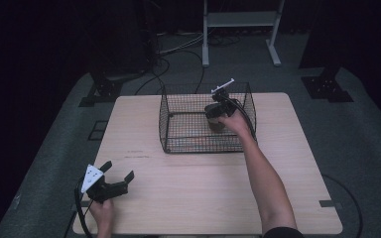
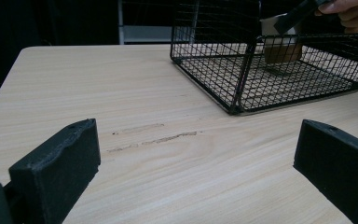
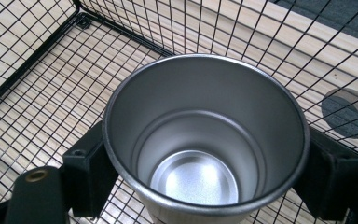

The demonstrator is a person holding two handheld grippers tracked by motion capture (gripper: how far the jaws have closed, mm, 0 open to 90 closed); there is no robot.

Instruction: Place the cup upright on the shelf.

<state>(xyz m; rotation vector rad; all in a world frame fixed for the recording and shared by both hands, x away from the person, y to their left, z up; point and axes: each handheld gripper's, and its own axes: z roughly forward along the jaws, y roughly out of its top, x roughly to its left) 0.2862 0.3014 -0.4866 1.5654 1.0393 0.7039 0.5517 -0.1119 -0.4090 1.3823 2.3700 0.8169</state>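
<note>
A: Our right gripper (image 1: 217, 110) clasps the steel cup (image 3: 205, 140) inside the wire basket's (image 1: 164, 124) far right.
B: We lower it level, release once its base settles. Our left gripper (image 1: 117, 177) waits wide, near left.

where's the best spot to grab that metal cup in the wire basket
Across its upper wall just below the rim, coming from above. The metal cup stands upright and mouth-up inside the wire basket, whose mesh walls block a sideways approach. The right gripper already has its jaws on opposite sides of the round, smooth wall, which looks like a sound hold.
</note>
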